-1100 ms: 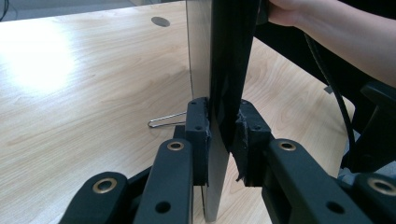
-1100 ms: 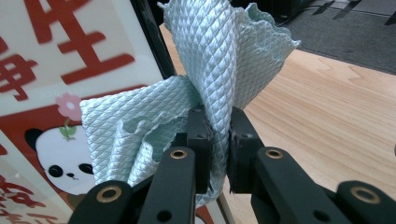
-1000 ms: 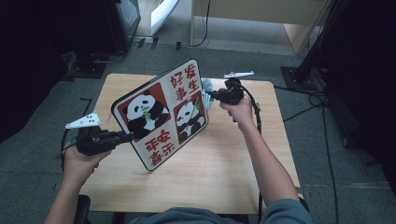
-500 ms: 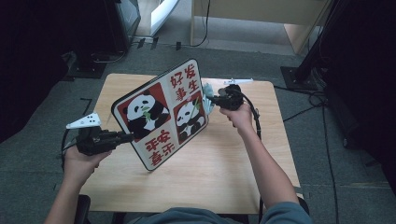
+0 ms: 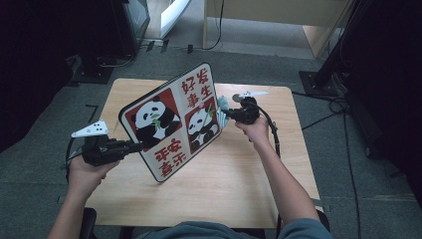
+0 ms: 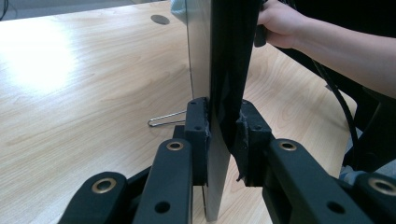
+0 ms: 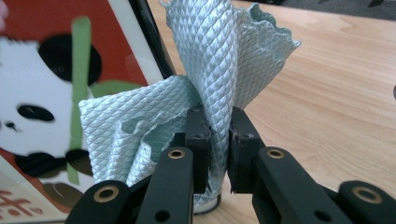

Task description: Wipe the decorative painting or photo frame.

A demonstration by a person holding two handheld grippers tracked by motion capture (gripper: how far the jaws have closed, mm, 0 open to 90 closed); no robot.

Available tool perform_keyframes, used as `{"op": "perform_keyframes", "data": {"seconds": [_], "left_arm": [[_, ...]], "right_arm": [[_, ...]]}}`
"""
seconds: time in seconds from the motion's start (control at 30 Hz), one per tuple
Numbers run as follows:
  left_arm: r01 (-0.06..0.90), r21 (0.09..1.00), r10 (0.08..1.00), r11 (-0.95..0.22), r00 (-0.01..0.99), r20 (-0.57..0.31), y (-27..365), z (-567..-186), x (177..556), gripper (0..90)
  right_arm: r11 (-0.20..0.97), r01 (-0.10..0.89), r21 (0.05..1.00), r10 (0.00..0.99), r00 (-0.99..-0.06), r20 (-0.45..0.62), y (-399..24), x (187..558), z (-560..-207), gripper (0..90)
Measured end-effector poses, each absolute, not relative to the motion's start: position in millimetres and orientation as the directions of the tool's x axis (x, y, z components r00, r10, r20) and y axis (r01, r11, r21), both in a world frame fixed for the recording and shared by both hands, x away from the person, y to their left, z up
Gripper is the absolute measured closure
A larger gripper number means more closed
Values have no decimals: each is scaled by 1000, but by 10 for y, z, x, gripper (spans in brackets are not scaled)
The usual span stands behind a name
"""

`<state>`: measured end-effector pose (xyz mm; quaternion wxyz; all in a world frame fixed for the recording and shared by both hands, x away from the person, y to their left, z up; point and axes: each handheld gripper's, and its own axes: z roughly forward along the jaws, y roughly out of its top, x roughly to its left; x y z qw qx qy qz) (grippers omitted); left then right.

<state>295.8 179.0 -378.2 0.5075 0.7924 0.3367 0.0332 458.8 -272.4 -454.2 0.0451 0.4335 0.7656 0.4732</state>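
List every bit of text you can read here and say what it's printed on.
"好发" over "事生", red characters, upper right square of the panda picture board.
"平安" over "喜乐", red characters, lower square of that board; the second row is small, so my reading of it is unsure.
No other text is readable.

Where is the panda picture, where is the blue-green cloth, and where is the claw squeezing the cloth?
panda picture (image 5: 171,122), high view, on its printed front between the two pandas.
cloth (image 7: 219,56), right gripper view, on the tall fold of quilted fabric.
right claw (image 7: 216,140), right gripper view, between its two black tips.
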Motion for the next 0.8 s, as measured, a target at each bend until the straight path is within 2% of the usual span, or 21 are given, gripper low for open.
{"op": "perform_keyframes", "data": {"seconds": [0.8], "left_arm": [[502,825,566,-260,772,-291,1780,-3790,2957,777]], "right_arm": [[161,650,743,732,-583,352,-2794,4410,-4941,809]]}}
